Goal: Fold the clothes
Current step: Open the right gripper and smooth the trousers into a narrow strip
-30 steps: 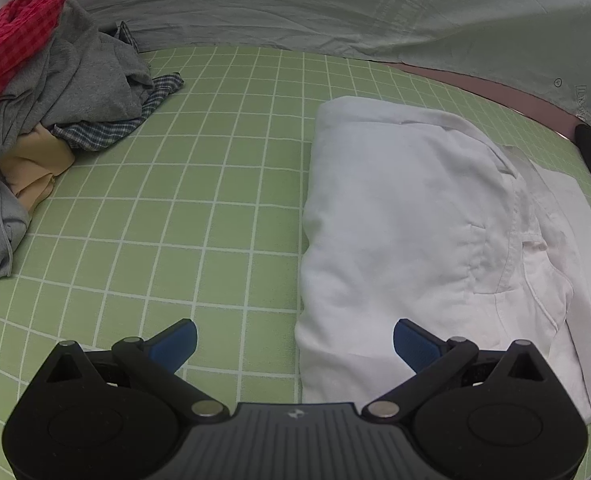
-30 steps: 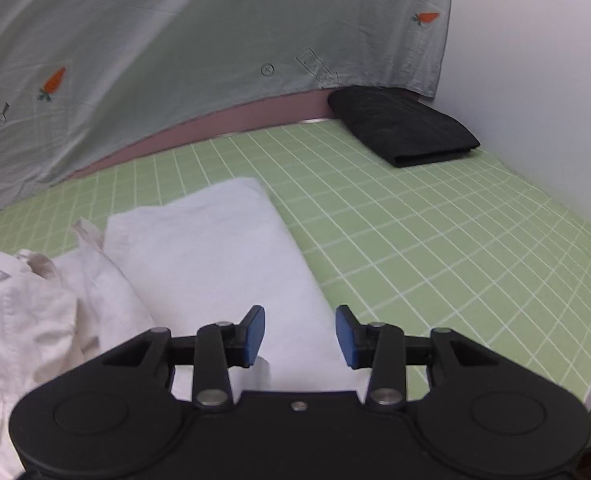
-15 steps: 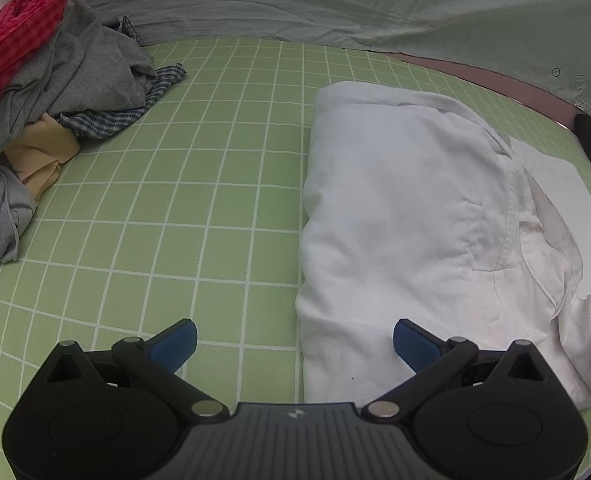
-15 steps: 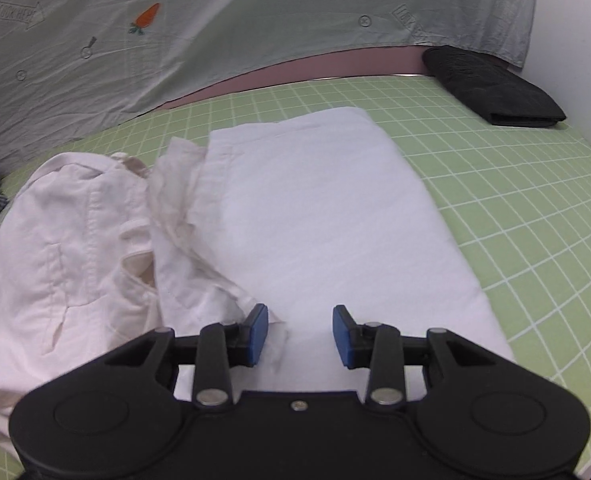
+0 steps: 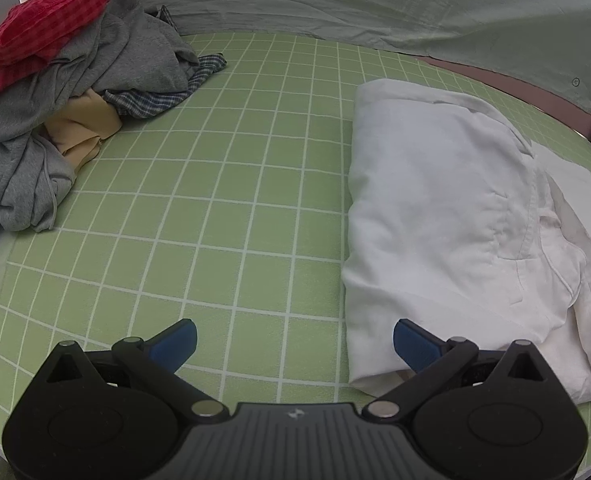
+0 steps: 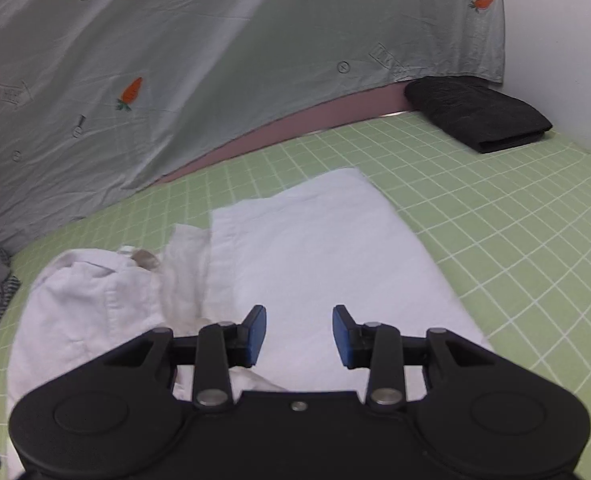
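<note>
A white shirt [image 5: 447,208] lies partly folded on the green checked sheet [image 5: 231,200], its collar end bunched toward the right. In the right wrist view the same white shirt [image 6: 323,256] shows a flat smooth half on the right and a rumpled collar half on the left. My left gripper [image 5: 293,342] is wide open near the shirt's front left corner, its right finger just over the hem. My right gripper [image 6: 298,334] hovers open above the flat half, with nothing between its blue pads.
A heap of unfolded clothes [image 5: 55,92] in red, grey, tan and blue plaid sits at the left. A folded black garment [image 6: 479,120] lies at the far right corner by the wall. A grey carrot-print sheet [image 6: 215,60] hangs behind.
The right gripper has tilted up and turned slightly right, so the flat half of the shirt sits centred. The left gripper has shifted a little left and back. Both stay open.
</note>
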### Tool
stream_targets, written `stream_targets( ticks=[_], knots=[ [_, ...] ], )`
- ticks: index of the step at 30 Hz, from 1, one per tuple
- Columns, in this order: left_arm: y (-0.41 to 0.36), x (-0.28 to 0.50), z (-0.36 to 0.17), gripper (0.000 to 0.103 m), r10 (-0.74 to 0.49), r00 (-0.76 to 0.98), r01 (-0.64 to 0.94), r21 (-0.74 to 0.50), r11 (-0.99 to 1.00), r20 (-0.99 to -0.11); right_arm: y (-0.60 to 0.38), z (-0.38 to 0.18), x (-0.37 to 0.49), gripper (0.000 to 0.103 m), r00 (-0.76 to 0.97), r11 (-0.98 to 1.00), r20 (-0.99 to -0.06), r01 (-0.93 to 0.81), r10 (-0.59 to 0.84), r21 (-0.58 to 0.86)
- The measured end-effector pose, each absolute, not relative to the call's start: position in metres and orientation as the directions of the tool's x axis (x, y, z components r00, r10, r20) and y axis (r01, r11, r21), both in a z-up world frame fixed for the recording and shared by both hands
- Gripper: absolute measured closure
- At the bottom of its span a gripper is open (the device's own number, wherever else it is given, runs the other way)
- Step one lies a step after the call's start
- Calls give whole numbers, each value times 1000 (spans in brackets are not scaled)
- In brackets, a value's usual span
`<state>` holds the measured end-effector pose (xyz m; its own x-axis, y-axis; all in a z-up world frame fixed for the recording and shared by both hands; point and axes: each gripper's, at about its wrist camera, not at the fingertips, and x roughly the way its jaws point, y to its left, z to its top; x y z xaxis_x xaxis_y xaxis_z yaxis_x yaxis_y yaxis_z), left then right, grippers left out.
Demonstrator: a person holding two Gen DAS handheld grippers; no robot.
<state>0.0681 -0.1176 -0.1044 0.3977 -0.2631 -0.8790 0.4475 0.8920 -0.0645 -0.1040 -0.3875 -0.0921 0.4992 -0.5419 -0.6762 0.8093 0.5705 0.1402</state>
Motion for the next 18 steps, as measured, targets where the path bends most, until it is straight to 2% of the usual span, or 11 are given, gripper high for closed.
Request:
stream_targets(
  ticks=[4, 9, 15, 16, 18],
  knots=[
    [-118, 65, -106, 0, -258, 391, 452, -61, 890, -884, -391, -119, -110, 65, 457, 571, -751, 811, -477, 130],
    [-118, 62, -109, 0, -253, 382, 457, -56, 888, -889, -353, -110, -98, 65, 582, 668, -706, 715, -403, 207],
    [-121, 57, -112, 0, -252, 370, 471, -53, 881, -894, -323, -124, -74, 66, 536, 748, -750, 659, -389, 83],
    [-121, 57, -112, 0, -252, 370, 472, -53, 880, -894, -326, -126, -77, 65, 538, 738, -751, 667, -383, 101],
    [-121, 60, -112, 0, -253, 369, 465, -58, 884, -894, -330, -125, -80, 54, 527, 717, -757, 688, -387, 112]
  ],
)
